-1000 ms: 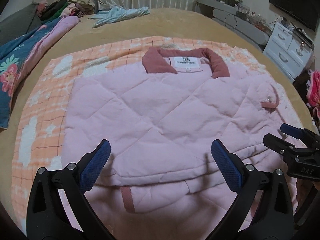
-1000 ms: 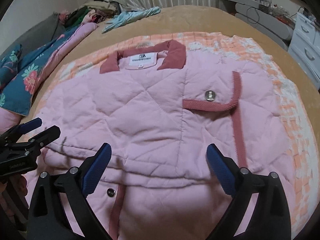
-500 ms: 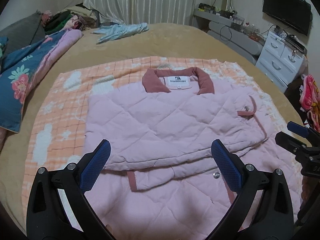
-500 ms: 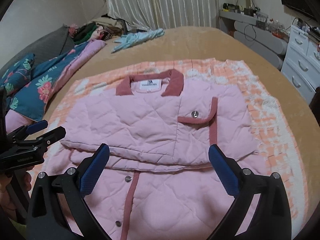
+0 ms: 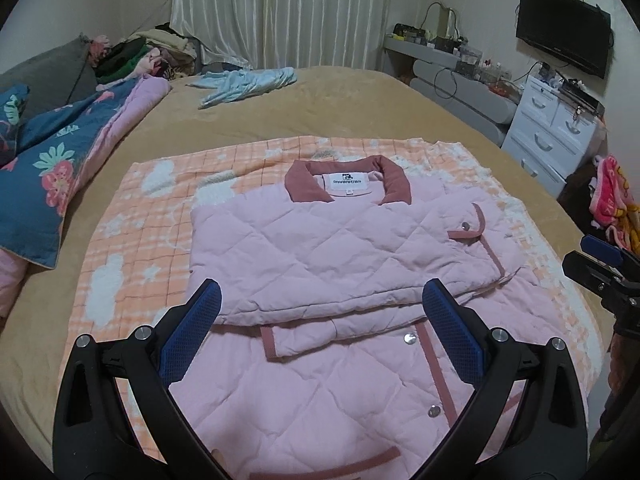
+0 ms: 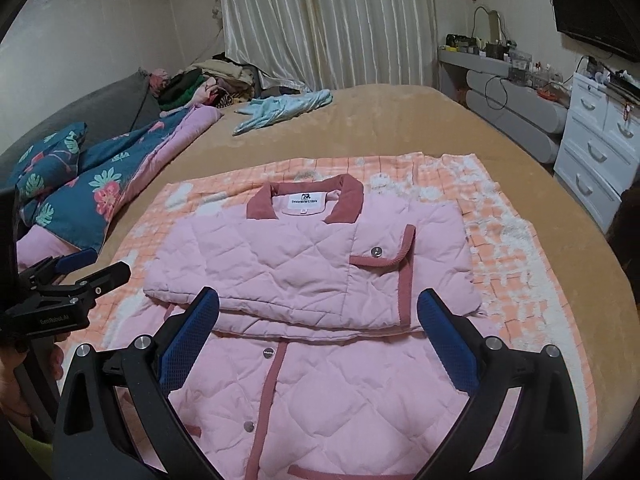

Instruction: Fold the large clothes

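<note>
A pink quilted jacket (image 5: 340,256) with a dark pink collar lies on an orange checked blanket (image 5: 132,232) on the bed. Its sleeves are folded across the chest, and the lower front with snap buttons lies flat toward me. It also shows in the right wrist view (image 6: 304,272). My left gripper (image 5: 320,320) is open and empty above the jacket's lower half. My right gripper (image 6: 318,320) is open and empty over the same part. Each gripper shows at the edge of the other's view: the right gripper (image 5: 600,264) and the left gripper (image 6: 68,280).
A blue floral quilt (image 5: 48,160) lies at the bed's left side. A light blue garment (image 5: 244,84) lies at the far end, with a clothes pile (image 5: 140,56) behind. White drawers (image 5: 556,128) and a grey desk (image 5: 460,80) stand to the right.
Both grippers have pulled back and up from the jacket, so more of the bed and room shows. The jacket lies still with its sleeves folded over. Both grippers stay open.
</note>
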Motion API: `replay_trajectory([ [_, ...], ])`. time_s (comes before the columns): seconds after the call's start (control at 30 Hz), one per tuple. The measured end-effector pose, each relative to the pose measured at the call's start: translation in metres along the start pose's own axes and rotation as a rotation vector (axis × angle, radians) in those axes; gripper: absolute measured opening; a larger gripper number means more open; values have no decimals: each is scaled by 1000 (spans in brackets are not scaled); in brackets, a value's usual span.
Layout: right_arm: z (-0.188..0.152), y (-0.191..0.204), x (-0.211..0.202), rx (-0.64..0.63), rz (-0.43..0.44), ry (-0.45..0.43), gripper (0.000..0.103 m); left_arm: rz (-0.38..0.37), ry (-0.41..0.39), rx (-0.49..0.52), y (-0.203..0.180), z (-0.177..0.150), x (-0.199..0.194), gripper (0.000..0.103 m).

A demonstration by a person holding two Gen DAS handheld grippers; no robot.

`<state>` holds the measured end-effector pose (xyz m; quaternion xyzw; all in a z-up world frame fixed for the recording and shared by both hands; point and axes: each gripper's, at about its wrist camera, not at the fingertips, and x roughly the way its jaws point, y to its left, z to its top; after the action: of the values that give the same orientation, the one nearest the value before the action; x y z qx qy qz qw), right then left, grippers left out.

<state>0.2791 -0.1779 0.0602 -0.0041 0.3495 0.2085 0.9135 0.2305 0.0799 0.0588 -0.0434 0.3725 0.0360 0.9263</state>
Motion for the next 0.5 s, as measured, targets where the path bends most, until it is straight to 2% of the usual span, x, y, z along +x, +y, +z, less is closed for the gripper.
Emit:
replay_trajectory([
  [0.5, -20, -8, -53, 8, -17, -71, 99, -25, -42, -19, -8, -21, -34, 95],
])
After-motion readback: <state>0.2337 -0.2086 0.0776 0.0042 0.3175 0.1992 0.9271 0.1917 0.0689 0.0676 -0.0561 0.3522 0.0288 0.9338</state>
